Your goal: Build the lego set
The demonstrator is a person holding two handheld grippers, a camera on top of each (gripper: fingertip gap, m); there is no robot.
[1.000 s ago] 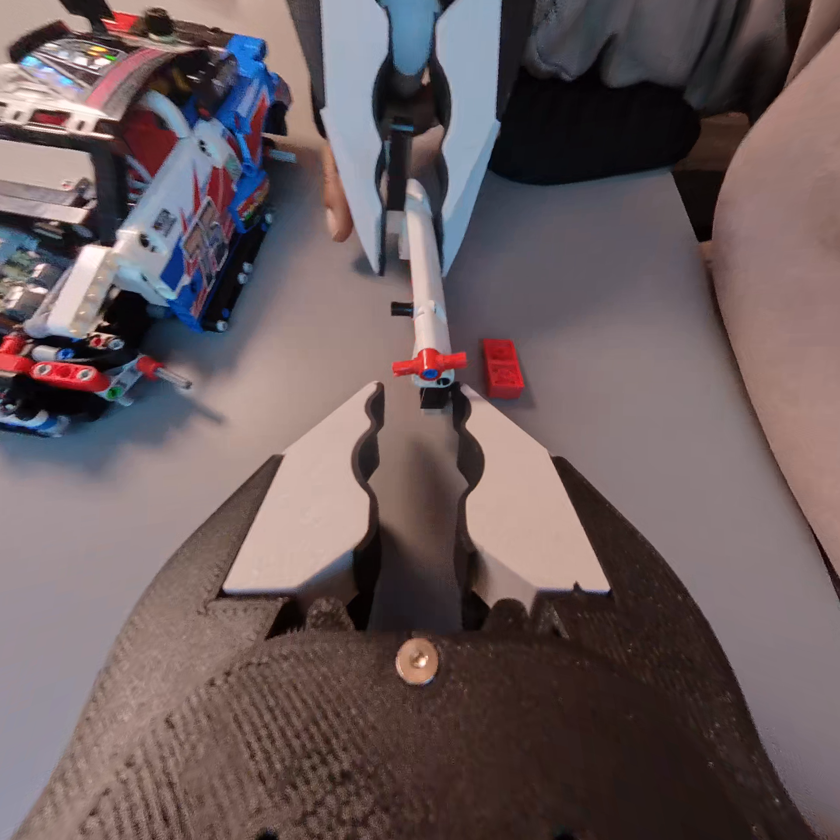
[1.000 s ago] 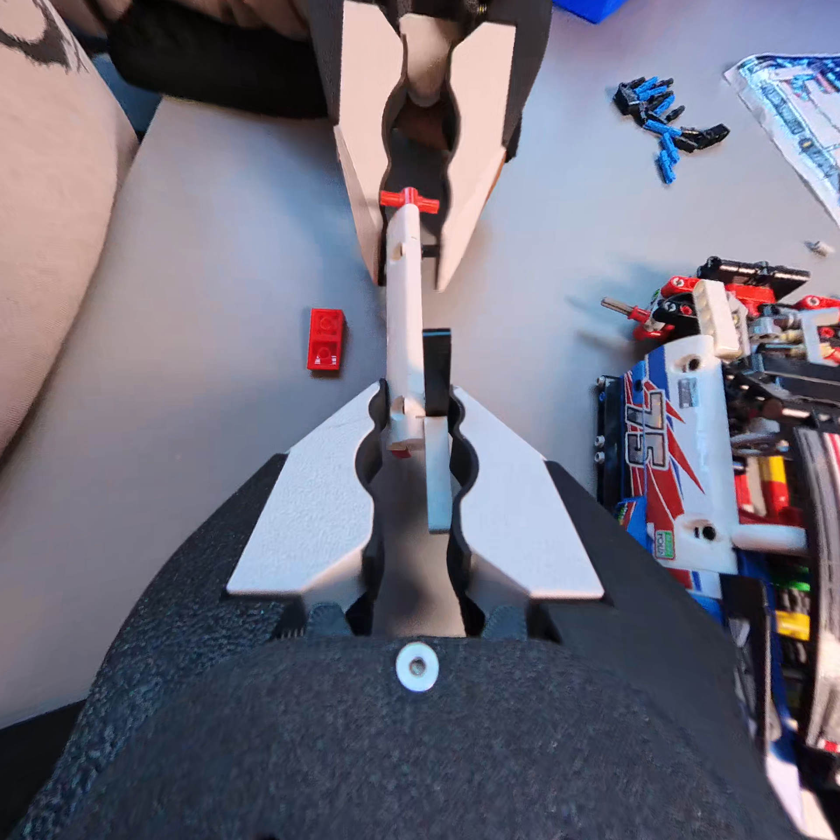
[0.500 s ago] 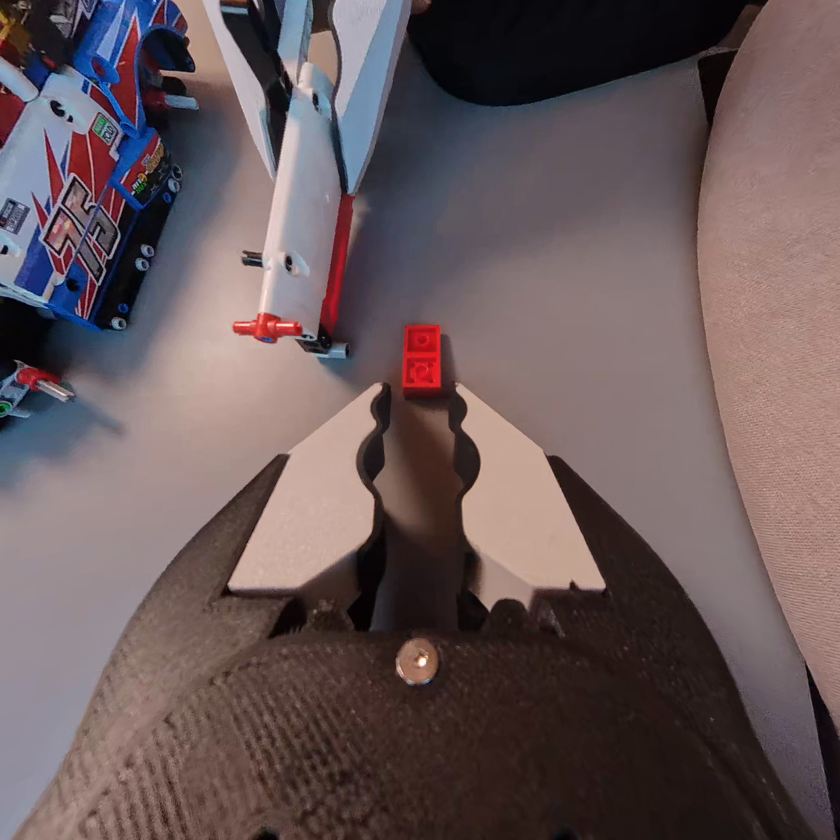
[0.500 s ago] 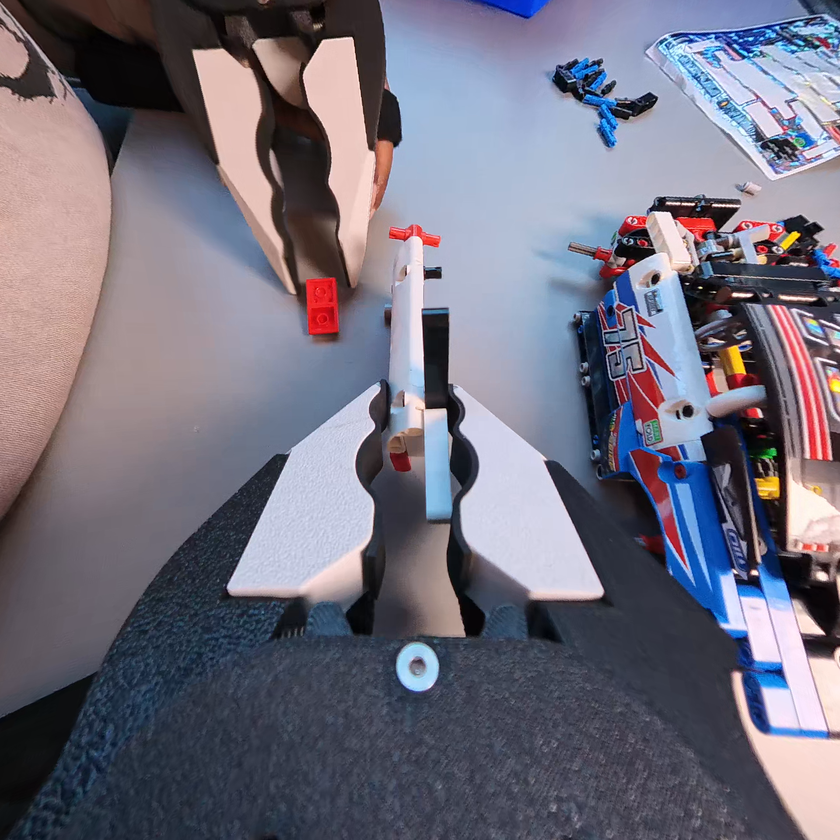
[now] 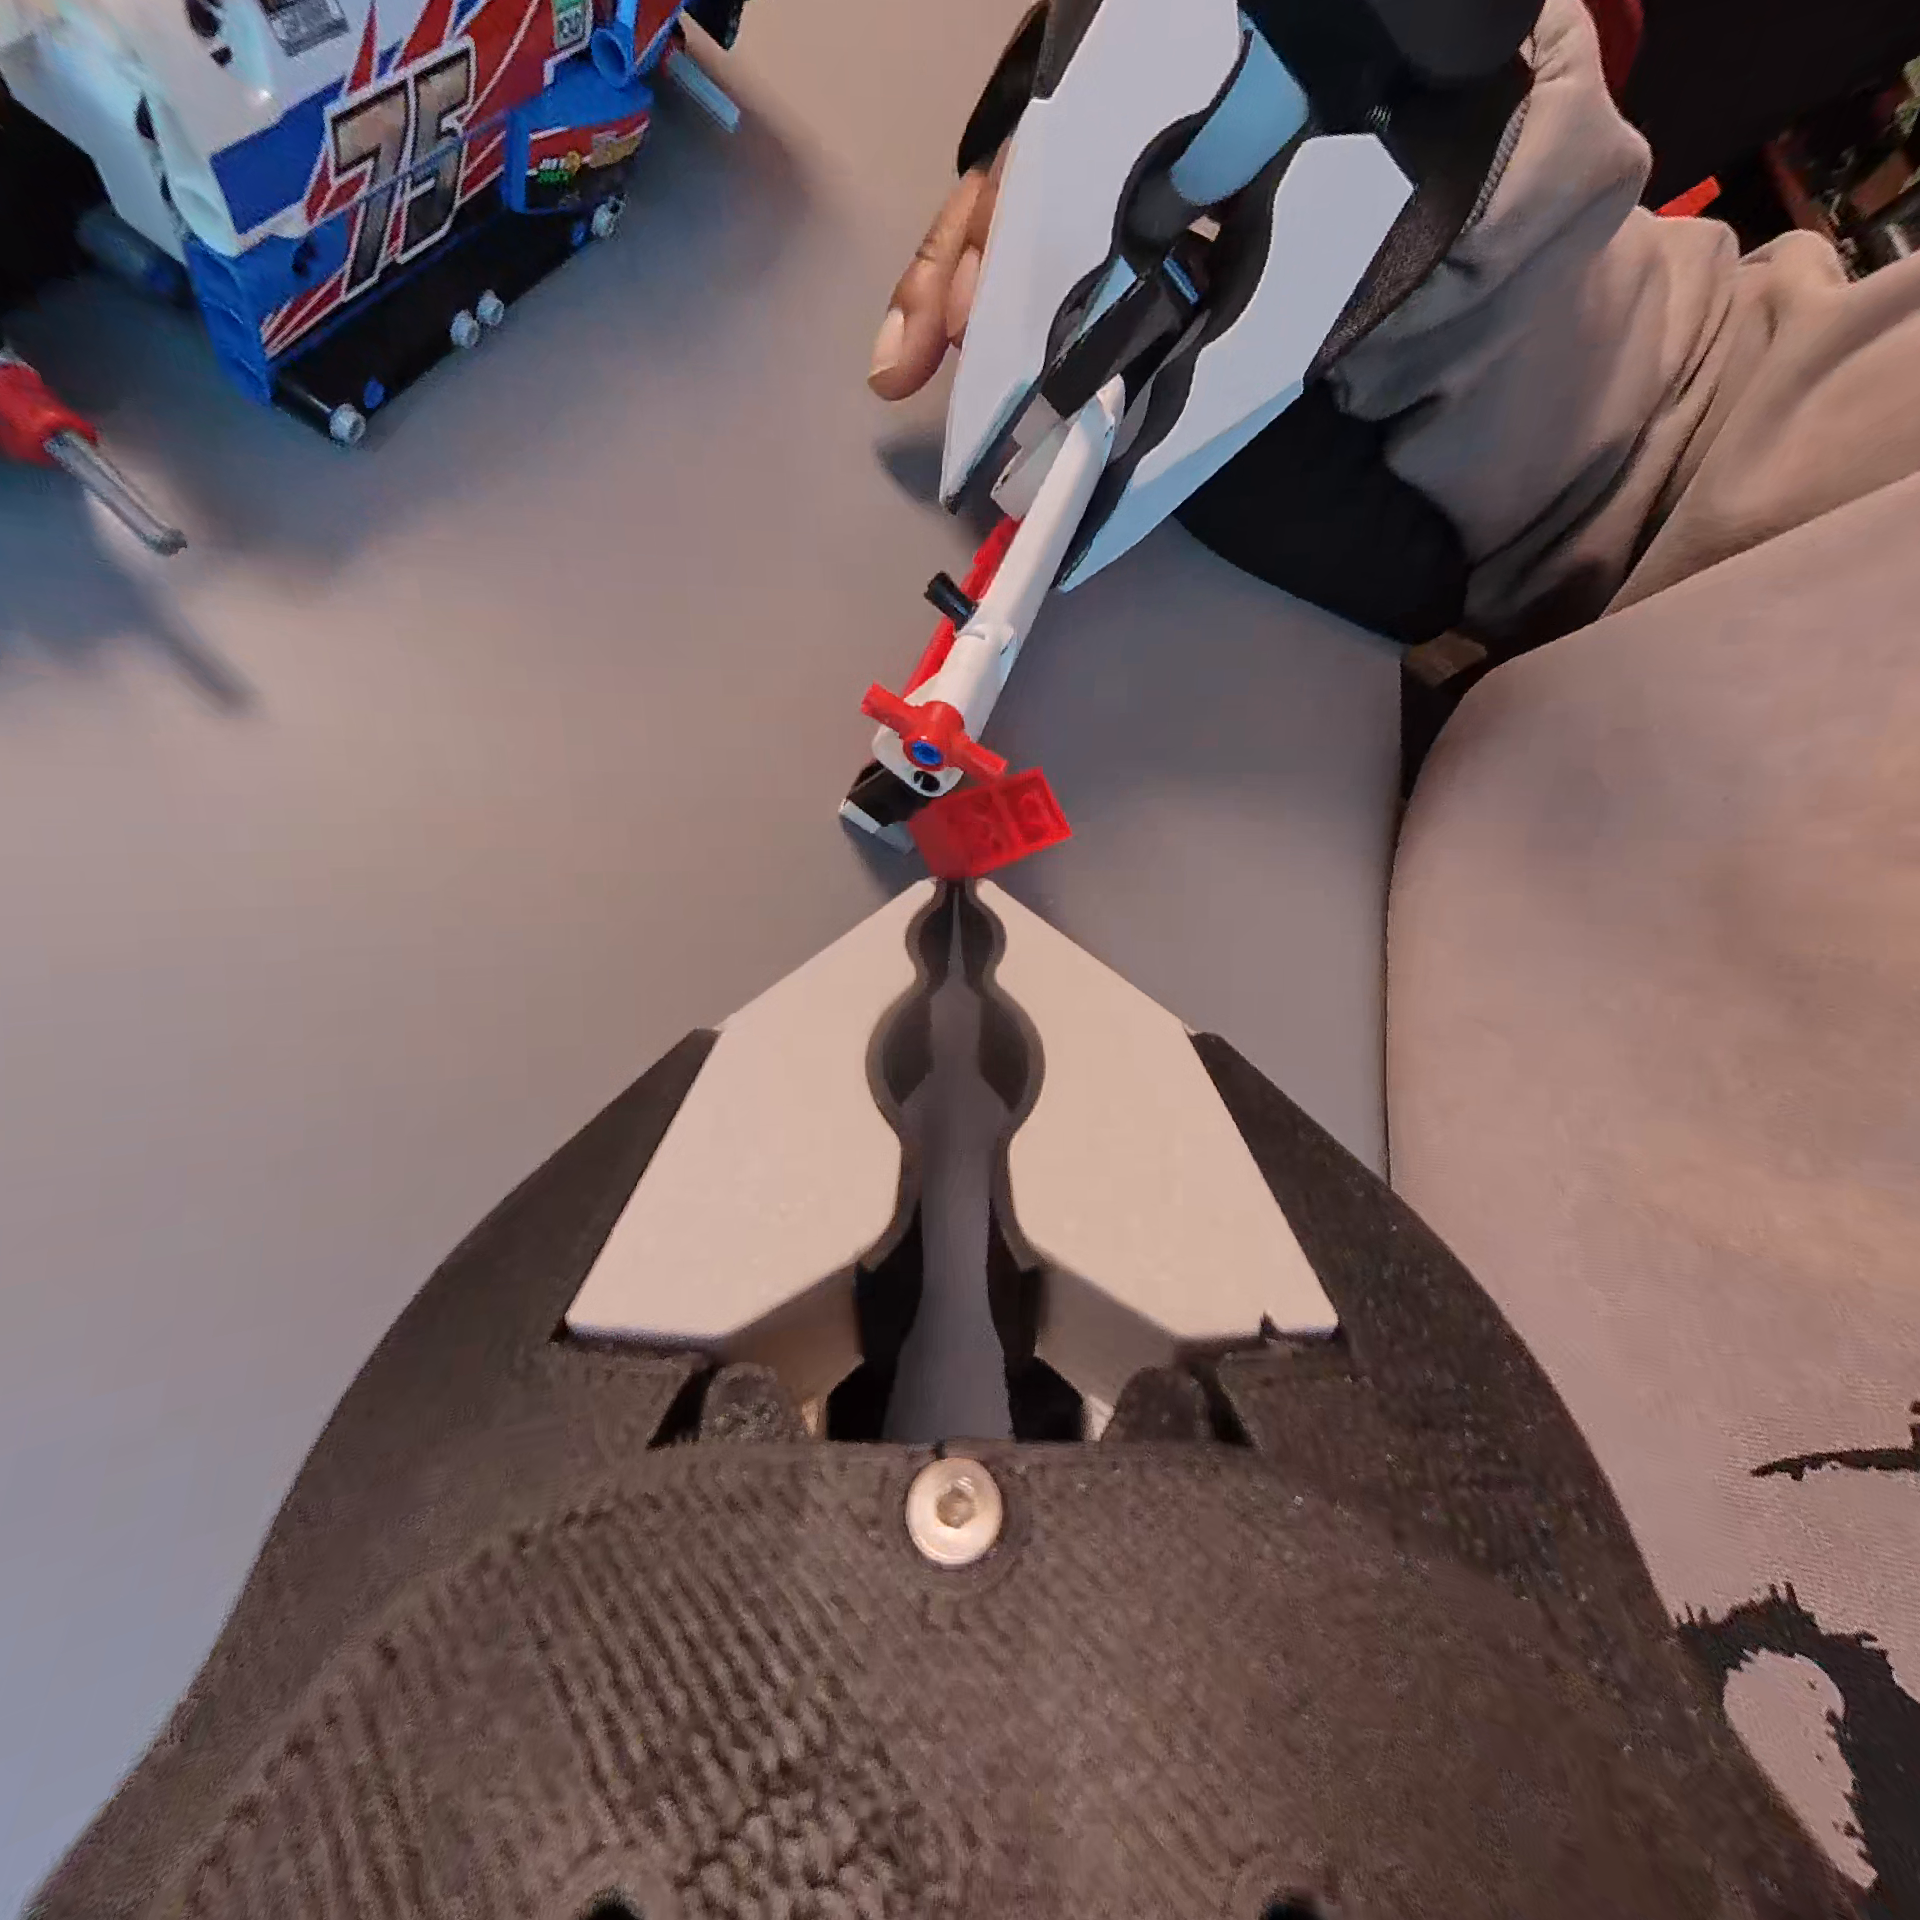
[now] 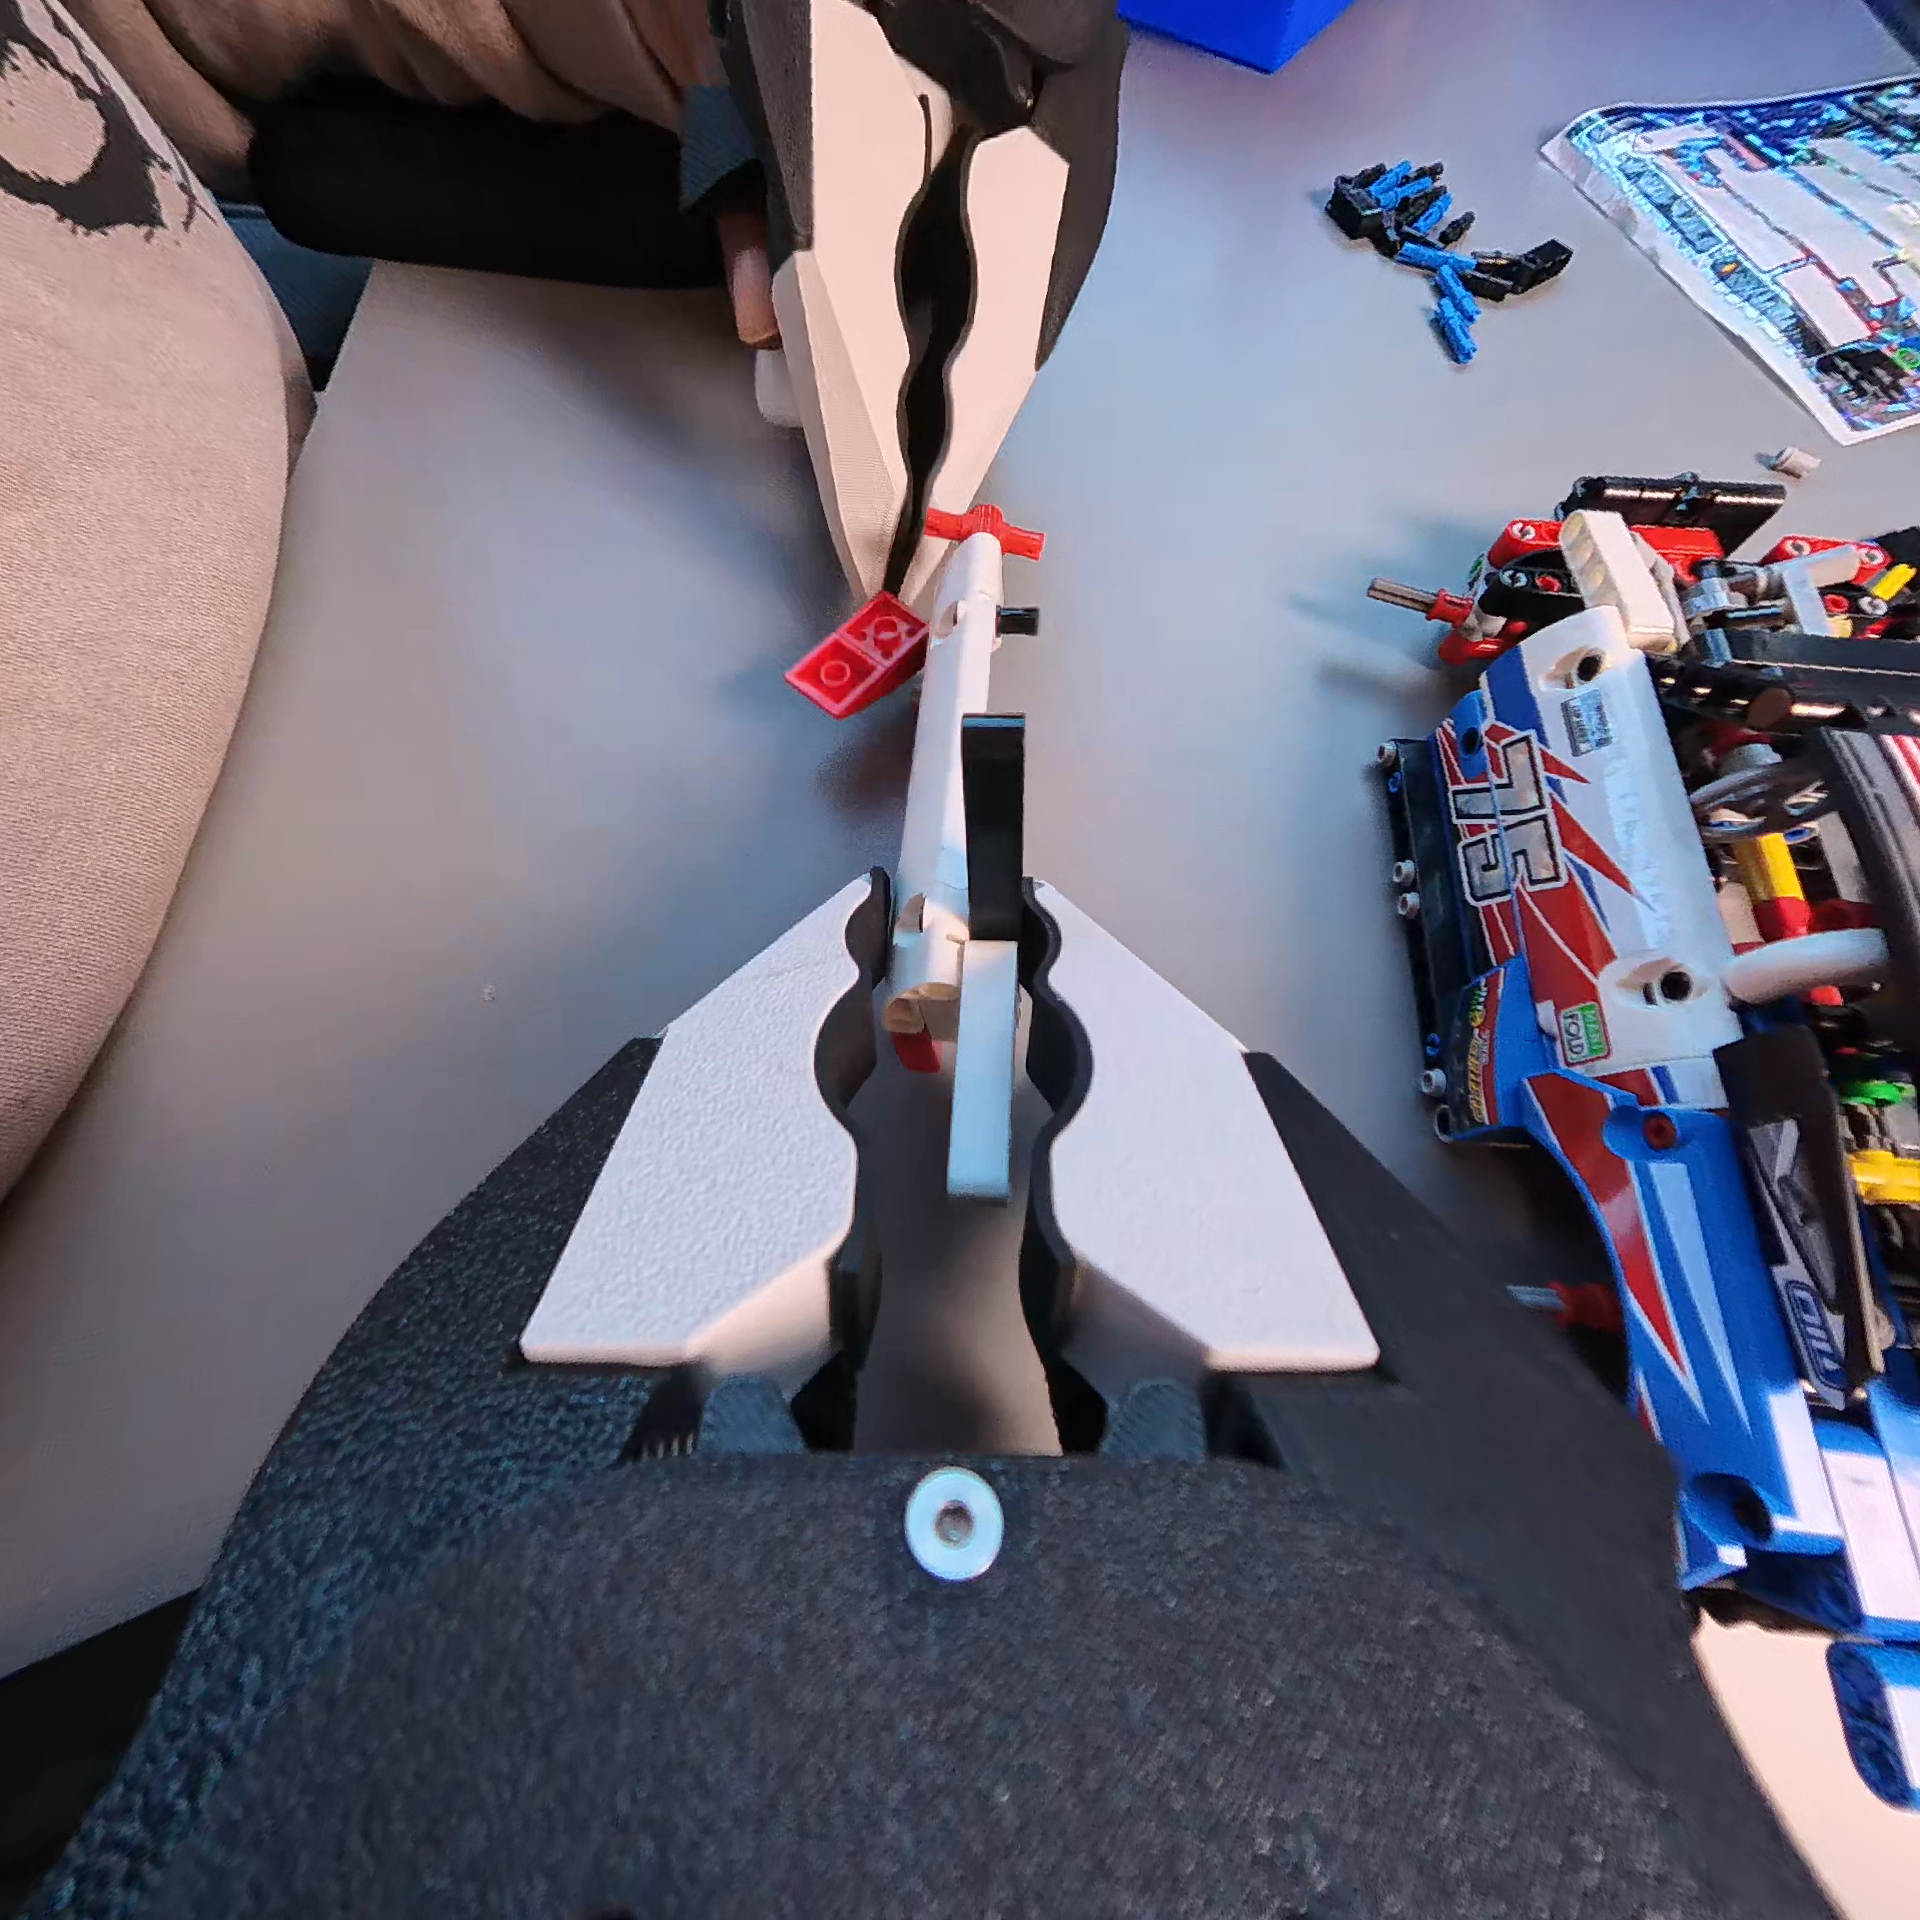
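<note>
My left gripper point(image 5: 958, 885) is shut on the edge of a small red two-stud plate point(image 5: 992, 823) and holds it tilted above the grey table point(image 5: 416, 831). The plate touches the tip of a long white lego piece point(image 5: 1023, 592) with a red cross pin point(image 5: 930, 727) at its end. My right gripper point(image 6: 956, 894) is shut on the near end of that white piece point(image 6: 956, 727), beside a black part point(image 6: 992, 821). In the right wrist view the left gripper point(image 6: 899, 582) holds the red plate point(image 6: 857, 660) at the piece's left side.
A partly built blue, white and red race car point(image 6: 1662, 987) stands at the right, also shown top left in the left wrist view point(image 5: 343, 156). Loose blue and black pins point(image 6: 1444, 239) and an instruction booklet point(image 6: 1787, 239) lie beyond. A person's sleeve and beige fabric point(image 5: 1662, 935) border the table. Spacing between my two grippers at the tips: around 8 cm.
My left gripper closed on the red plate, lifted it off the table and brought it against the tip of the white piece. The right gripper kept hold of the white piece.
</note>
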